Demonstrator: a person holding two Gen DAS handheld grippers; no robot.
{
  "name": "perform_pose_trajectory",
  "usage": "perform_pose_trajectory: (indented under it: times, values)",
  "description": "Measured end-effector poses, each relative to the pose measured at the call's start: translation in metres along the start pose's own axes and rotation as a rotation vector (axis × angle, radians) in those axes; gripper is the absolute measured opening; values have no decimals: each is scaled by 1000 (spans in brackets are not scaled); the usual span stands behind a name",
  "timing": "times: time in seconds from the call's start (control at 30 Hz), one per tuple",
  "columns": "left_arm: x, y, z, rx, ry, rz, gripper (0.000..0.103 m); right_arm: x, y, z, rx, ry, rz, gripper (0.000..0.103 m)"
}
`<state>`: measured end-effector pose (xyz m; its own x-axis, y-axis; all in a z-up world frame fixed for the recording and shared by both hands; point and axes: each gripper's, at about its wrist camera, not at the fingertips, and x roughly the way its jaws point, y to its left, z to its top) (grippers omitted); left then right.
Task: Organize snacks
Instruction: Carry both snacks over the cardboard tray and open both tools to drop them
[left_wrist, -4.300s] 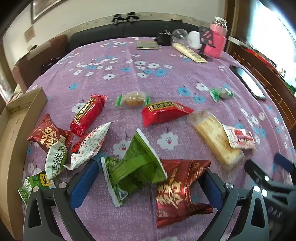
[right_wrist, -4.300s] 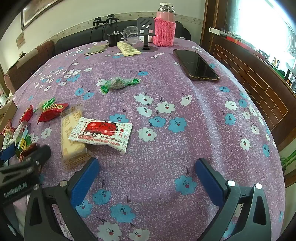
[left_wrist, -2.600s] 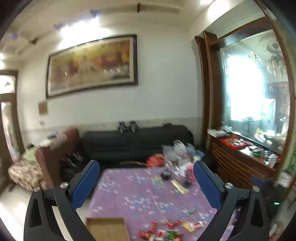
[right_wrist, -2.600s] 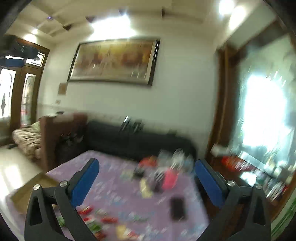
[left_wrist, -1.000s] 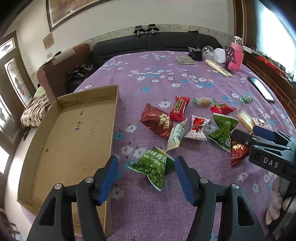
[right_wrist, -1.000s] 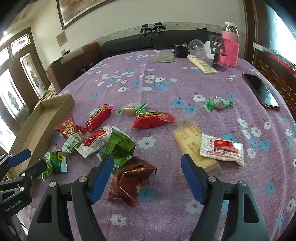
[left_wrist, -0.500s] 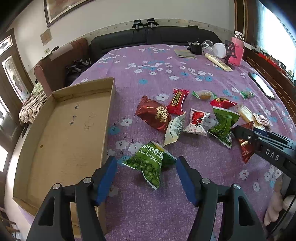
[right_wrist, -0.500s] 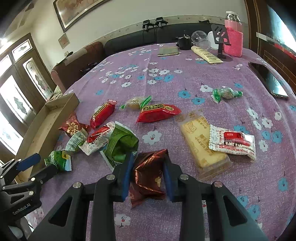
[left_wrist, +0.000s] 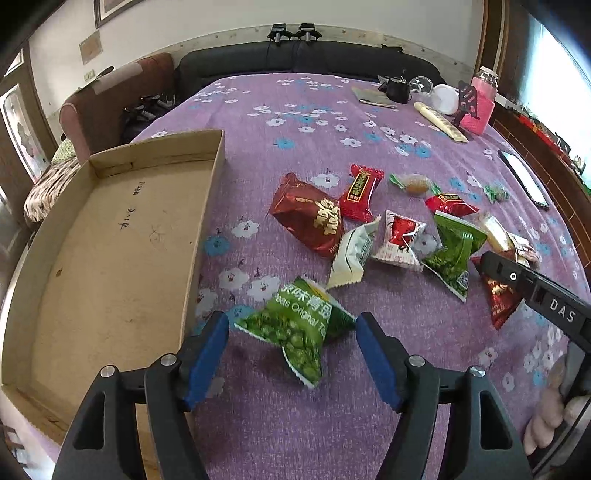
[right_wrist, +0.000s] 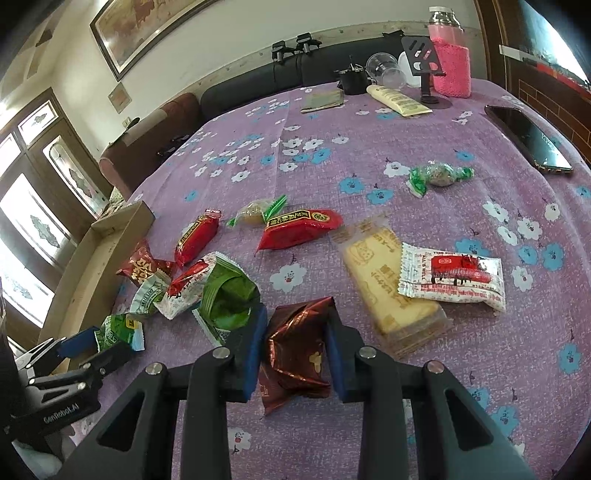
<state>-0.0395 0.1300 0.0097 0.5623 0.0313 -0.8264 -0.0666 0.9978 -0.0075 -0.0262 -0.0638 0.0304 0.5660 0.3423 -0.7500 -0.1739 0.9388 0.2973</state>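
Snacks lie scattered on my surface (left_wrist: 424, 387) beside a box (left_wrist: 110, 258). My right hand-held gripper (right_wrist: 293, 341) pinches a brown pack (right_wrist: 295, 350); left hand-held gripper (left_wrist: 290, 341) is opening w/ a green pack (left_wrist: 299, 321) between its jaws, untouched.

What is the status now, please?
Right gripper shut on dark red packet. Left gripper opening around green pea packet, not gripping. Box empty, path clear.

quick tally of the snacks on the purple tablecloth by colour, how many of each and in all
dark red foil packets: 2
bright red packets: 2
green packets: 2
white packets: 3
clear candies with green ends: 2
yellow biscuit pack: 1
total: 12
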Motion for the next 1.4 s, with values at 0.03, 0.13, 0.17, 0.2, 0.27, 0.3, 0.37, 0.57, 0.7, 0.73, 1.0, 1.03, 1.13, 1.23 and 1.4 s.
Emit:
perform_pose_trajectory:
  times: [0.03, 0.13, 0.17, 0.2, 0.27, 0.3, 0.37, 0.57, 0.7, 0.73, 1.0, 1.03, 1.13, 1.23, 1.4]
  values:
    - [1, 0, 2, 3, -1, -1, 75, 0, 0, 0, 1, 0, 2, 29]
    - [5, -2, 6, 11, 0, -25, 75, -1, -1, 0, 4, 0, 11, 29]
    - [8, -2, 7, 18, 6, -42, 75, -1, -1, 0, 5, 1, 12, 29]
    - [10, -4, 7, 26, 16, -57, 75, -1, -1, 0, 7, 2, 14, 29]
    - [9, -7, 6, 45, 8, -78, 71, -1, -2, 0, 11, 2, 19, 29]
    - [8, -8, 6, 51, 7, -85, 70, -1, -3, 0, 12, 3, 21, 29]
    - [6, -9, 6, 52, 5, -91, 69, -1, -2, 0, 11, 3, 25, 29]
    - [15, -11, 9, 59, 23, -71, 73, -1, -2, 0, 10, 3, 31, 29]
    - [21, -22, 10, 133, 0, -48, 68, -1, -2, 0, 13, 6, 36, 29]
    - [20, -22, 10, 141, -7, -50, 60, -1, -2, 0, 12, 5, 37, 29]
    - [-5, -11, 4, 84, -45, -156, 33, -7, 6, -3, -25, -32, 42, 27]
    - [-9, -9, 3, 72, -52, -166, 33, -9, 8, -3, -31, -41, 42, 27]
    - [-24, 2, 3, 36, -81, -196, 33, -19, 13, -4, -49, -71, 33, 27]
    - [-39, 15, 2, 8, -108, -201, 33, -29, 17, -5, -55, -83, 28, 27]
    - [-59, 41, -2, -35, -159, -165, 33, -43, 40, -3, -76, -72, 71, 27]
